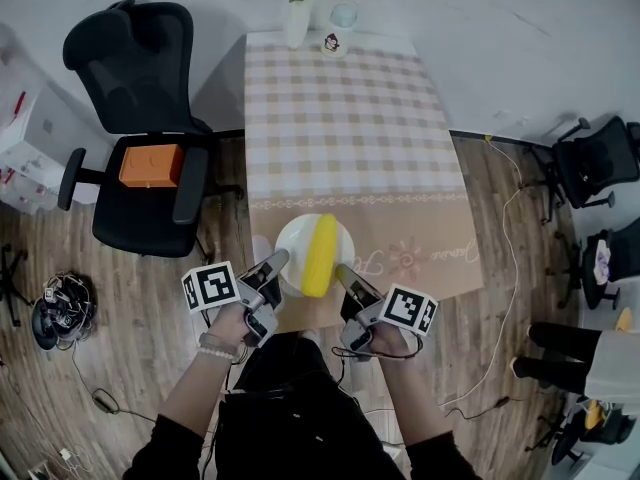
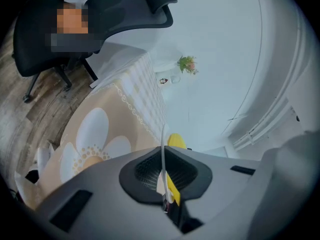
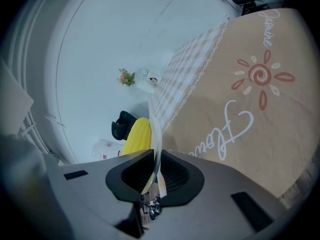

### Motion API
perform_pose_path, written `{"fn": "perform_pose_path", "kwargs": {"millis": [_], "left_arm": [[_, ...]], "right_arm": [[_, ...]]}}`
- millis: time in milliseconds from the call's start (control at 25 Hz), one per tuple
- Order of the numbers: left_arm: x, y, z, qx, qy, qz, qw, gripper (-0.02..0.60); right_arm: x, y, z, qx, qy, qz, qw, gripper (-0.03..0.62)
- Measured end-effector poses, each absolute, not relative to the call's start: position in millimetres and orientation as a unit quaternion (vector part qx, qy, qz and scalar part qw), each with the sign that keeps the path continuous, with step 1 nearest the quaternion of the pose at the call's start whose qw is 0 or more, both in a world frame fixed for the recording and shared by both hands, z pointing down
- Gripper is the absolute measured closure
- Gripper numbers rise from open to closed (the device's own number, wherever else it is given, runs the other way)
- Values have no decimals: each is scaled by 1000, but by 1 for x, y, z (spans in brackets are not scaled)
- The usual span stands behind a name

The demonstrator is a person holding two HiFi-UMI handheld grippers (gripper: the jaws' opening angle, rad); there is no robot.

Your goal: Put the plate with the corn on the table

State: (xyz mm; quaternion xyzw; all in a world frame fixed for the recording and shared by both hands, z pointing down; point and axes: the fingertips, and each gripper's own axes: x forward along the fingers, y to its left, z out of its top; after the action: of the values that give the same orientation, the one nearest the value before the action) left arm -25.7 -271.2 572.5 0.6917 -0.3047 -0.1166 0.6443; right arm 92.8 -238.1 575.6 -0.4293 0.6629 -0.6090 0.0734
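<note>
The plate (image 1: 290, 236) was white and round, and it sat over the 6 o'clock end of the table (image 1: 345, 128). I could not tell if it was down on the cloth or a bit above it. The corn (image 1: 320, 256) was yellow and long. It lay across the middle of the plate, with one end at 12 o'clock and the other at 6 o'clock.

The left gripper (image 1: 274, 264) had the plate's edge at 8 o'clock. In the left gripper view its jaws were shut tight on the thin white rim (image 2: 163, 154), and the corn (image 2: 176, 141) peeked out just past them. The right gripper (image 1: 344, 273) had the edge at 4 o'clock. In the right gripper view its jaws were also pinched on the rim (image 3: 157, 139), with the corn (image 3: 136, 136) close beside it. A hand (image 1: 235, 323) held each gripper.

The table had a check cloth at the far end and a tan part at the near end. The tan part had a flower (image 2: 90, 144) and a sun (image 3: 260, 76) drawn on it. A vase (image 1: 298, 18) with pink flowers stood at the table's 12 o'clock end, with a glass (image 1: 343, 15) next to it.

A black chair (image 1: 135, 68) stood at the table's 9 o'clock side. An orange box (image 1: 150, 165) lay on its seat. The floor was wood.
</note>
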Motion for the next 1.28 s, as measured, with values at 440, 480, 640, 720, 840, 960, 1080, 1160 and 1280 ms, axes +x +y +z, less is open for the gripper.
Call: {"fn": "perform_pose_path", "kwargs": {"millis": [440, 480, 640, 720, 840, 960, 1080, 1160, 1280], "left_arm": [[-13, -298, 607, 685, -305, -97, 654, 559], [-12, -301, 610, 684, -306, -95, 655, 558], [-9, -307, 622, 681, -311, -84, 657, 558], [-9, -309, 628, 679, -313, -81, 660, 558], [-9, -313, 636, 676, -314, -75, 662, 558], [-8, -315, 642, 674, -317, -67, 664, 558], [-5, -316, 643, 671, -318, -60, 667, 558], [-5, -318, 643, 670, -321, -54, 668, 558], [-5, -319, 644, 665, -326, -50, 670, 558]], "right_arm": [[105, -262, 610, -442, 657, -609, 50, 519], [106, -264, 612, -443, 656, -609, 47, 519], [108, -269, 625, -450, 649, -613, 34, 513], [108, -271, 631, -453, 644, -615, 31, 513], [109, -274, 640, -456, 640, -618, 24, 511], [109, -276, 646, -459, 637, -619, 16, 511], [110, -277, 649, -460, 632, -624, 15, 511], [111, -278, 650, -459, 627, -630, 16, 511], [110, -279, 651, -459, 624, -632, 12, 510]]}}
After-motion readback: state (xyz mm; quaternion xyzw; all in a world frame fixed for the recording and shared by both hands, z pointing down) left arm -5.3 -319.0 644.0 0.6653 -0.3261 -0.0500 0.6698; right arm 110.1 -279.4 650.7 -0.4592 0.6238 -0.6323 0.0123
